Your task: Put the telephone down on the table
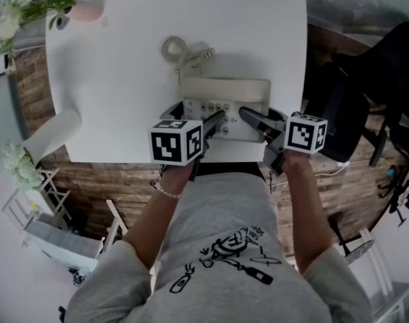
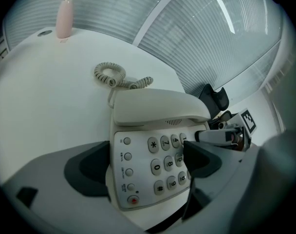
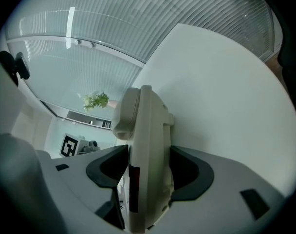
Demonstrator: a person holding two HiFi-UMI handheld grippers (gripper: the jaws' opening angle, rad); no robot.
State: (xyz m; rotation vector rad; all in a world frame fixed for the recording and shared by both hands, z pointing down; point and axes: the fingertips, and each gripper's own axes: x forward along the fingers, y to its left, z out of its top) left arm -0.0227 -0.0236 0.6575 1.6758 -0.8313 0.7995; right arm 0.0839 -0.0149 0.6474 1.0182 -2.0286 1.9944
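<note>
A cream push-button telephone (image 1: 225,103) lies on the white table (image 1: 124,79) close to its near edge, with the handset (image 2: 157,108) on its cradle. The coiled cord (image 1: 174,48) trails behind it. My left gripper (image 1: 203,121) is at the phone's left front: one jaw sits against the left side and the other over the keypad (image 2: 162,165). My right gripper (image 1: 262,118) clamps the phone's right side. In the right gripper view the telephone (image 3: 145,150) stands edge-on between the two pads. Whether the base touches the table is hidden.
A pink vase (image 1: 87,9) with green stems stands at the table's far left corner. A black office chair (image 1: 386,59) is on the right, beyond the table edge. White flowers (image 1: 19,167) and a white post (image 1: 53,133) are at the left. Wooden floor shows below.
</note>
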